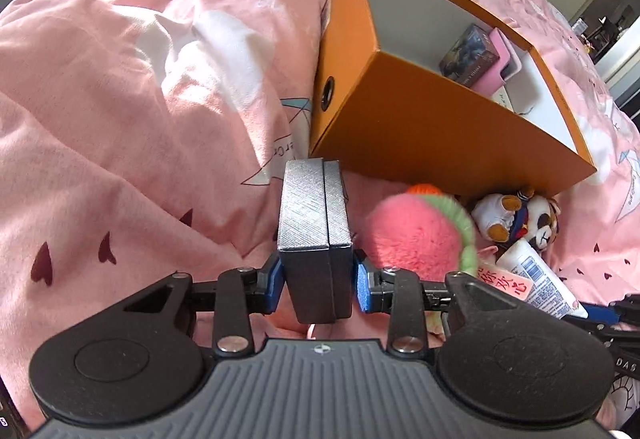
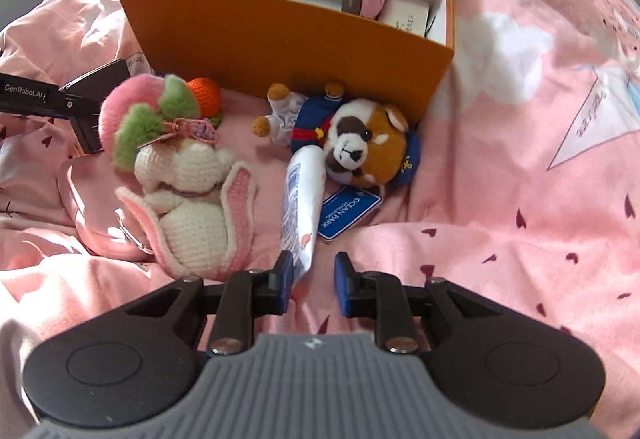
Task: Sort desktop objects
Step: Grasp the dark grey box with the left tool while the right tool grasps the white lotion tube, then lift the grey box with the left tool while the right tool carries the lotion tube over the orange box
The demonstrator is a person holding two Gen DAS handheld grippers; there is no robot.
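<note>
Two grippers busy: we hold grey case (image 1: 314, 235) in left gripper (image 1: 318, 285), long axis pointing ahead; orange box (image 1: 420, 119) ahead-right. Right gripper (image 2: 311, 285) narrowed around tube (image 2: 302, 207) end, contact unclear.

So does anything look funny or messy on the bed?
Yes. The panda toy lies tipped over against the orange box, with a white tube leaning on it. The bunny lies on its back too.

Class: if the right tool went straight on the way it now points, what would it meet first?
Most likely the white tube: its near end already lies between the right tool's fingers, close to one pad. Beyond lies the panda plush, then the orange box.
</note>
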